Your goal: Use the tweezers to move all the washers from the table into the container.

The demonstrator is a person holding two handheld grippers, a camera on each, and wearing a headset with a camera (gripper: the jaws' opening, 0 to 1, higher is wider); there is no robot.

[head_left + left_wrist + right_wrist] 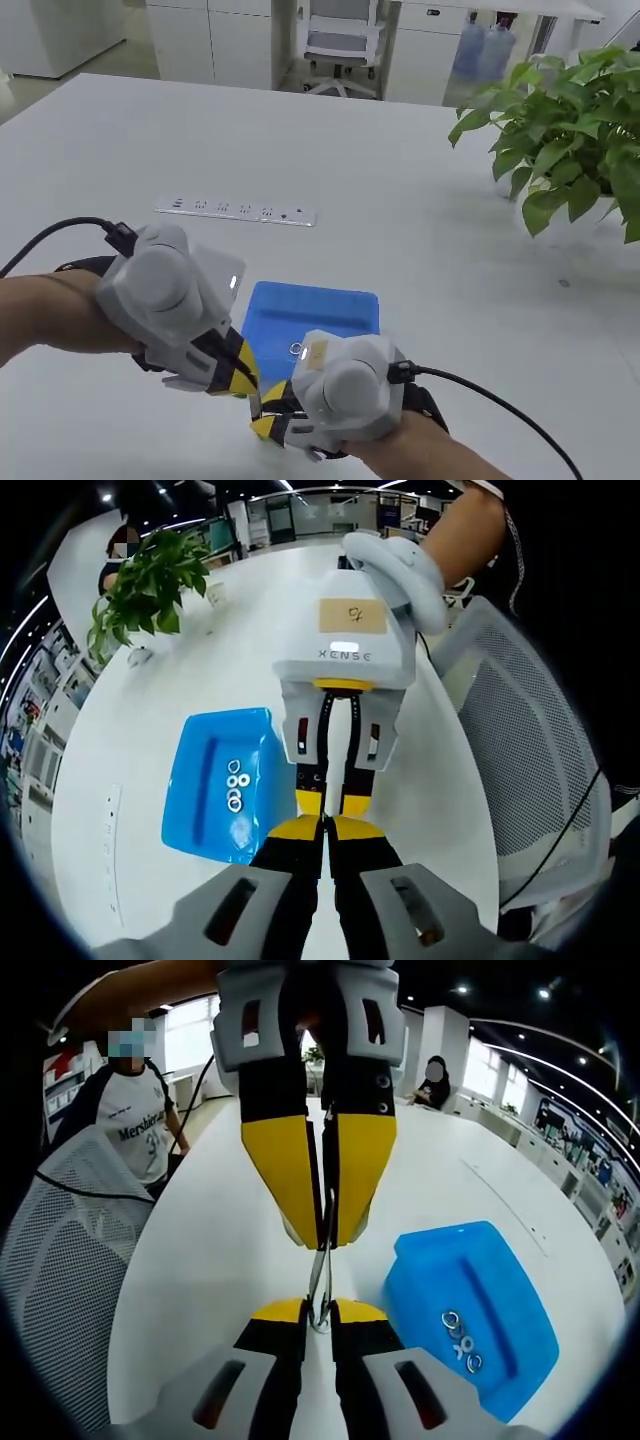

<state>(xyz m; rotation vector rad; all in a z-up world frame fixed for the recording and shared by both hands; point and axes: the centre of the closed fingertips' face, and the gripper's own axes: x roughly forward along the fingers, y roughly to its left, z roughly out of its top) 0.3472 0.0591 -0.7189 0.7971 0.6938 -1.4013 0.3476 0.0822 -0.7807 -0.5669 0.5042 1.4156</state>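
Observation:
My two grippers face each other tip to tip over the white table (pixel 420 230). The left gripper (pixel 322 822) and the right gripper (pixel 318 1310) are both shut on thin silver tweezers (pixel 322 1260) that run between them. In the head view the left gripper (pixel 240 375) comes in from the left and the right gripper (pixel 265 412) from below. Just beyond them lies a blue container (pixel 330 308) holding several washers (pixel 238 780), also seen as washers (pixel 460 1333) in the container (pixel 500 1290).
A white power strip (pixel 235 211) lies farther back on the table. A potted plant (pixel 570 140) stands at the right edge. A mesh office chair (pixel 520 750) sits by the near table edge. People stand behind it.

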